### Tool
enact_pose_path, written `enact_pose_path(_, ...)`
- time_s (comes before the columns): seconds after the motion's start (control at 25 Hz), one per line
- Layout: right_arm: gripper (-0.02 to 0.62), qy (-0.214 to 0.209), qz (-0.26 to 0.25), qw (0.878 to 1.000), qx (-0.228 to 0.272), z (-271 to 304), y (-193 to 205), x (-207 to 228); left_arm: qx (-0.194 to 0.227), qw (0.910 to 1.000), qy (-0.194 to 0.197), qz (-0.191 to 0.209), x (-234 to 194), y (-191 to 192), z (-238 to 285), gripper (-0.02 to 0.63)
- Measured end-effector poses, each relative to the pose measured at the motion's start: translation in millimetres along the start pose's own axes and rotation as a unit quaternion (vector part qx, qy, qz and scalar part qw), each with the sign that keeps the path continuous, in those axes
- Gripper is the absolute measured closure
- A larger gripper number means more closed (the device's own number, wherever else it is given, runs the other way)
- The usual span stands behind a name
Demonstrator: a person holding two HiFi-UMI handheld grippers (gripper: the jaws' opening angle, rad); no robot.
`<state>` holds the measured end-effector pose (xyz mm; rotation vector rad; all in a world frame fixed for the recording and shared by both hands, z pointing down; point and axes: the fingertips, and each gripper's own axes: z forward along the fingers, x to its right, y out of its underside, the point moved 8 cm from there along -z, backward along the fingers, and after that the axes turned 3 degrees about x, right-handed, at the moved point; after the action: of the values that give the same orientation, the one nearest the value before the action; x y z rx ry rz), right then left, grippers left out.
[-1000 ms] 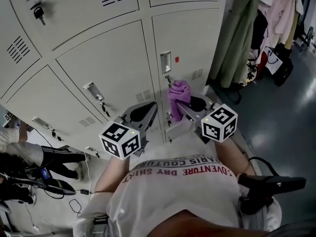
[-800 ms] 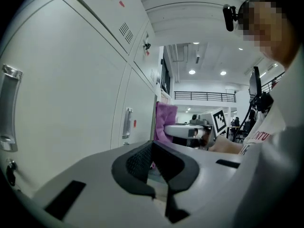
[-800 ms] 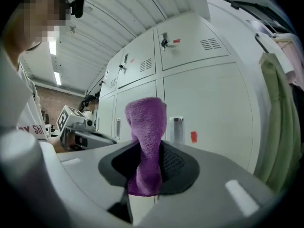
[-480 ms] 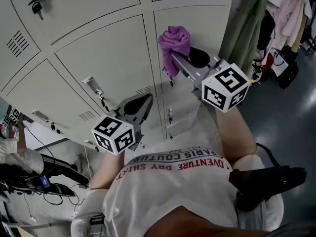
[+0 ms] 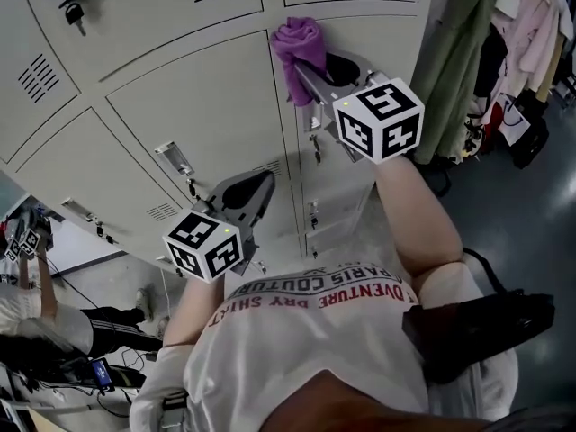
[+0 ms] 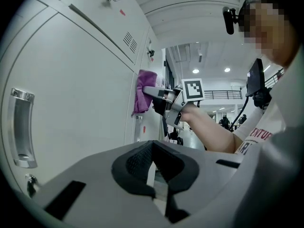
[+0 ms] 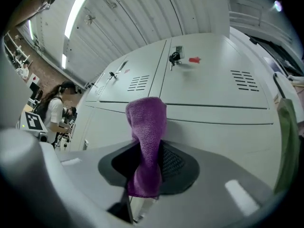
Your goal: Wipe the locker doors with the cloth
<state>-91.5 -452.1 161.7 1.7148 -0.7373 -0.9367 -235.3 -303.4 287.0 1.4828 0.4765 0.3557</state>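
The left gripper (image 5: 261, 187) hangs low before the pale grey metal locker doors (image 5: 193, 97), its jaws together on nothing; higher up, the right gripper (image 5: 309, 67) has its jaws clamped on the purple terry cloth (image 5: 299, 41), which lies against a door's upper corner; an olive green coat (image 5: 459, 52) hangs at the right.

At 6 o'clock, the left gripper (image 6: 153, 146) is resting with its jaws together, nothing between them. Toward 12 o'clock from it, the right gripper (image 6: 153, 93) is holding a purple cloth (image 6: 141, 91) against a grey locker door (image 6: 76, 99). A door handle (image 6: 19, 127) is showing at 9 o'clock.
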Motion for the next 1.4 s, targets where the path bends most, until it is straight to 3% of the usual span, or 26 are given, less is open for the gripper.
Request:
enact_pose_path(0.68, 0.503, 0.005, -0.008, 1.000, -0.029, 5.1, 5.5, 17.6, 0.001, 0.9999, 0.011, -0.006, -12.9, 2.1, 13.3, 0.606)
enact_pose_path(1.08, 0.503, 0.098, 0.005, 0.995, -0.033, -32.4, 12.8, 82.7, -0.008, 0.9993, 0.033, -0.012, -13.4, 8.9, 27.8, 0.606)
enact_pose_path(1.4, 0.505, 0.211, -0.009, 0.976, -0.050, -68.8, 22.5, 147.1, -0.012, 0.9989, 0.044, -0.015, -16.4, 11.7, 36.3, 0.606)
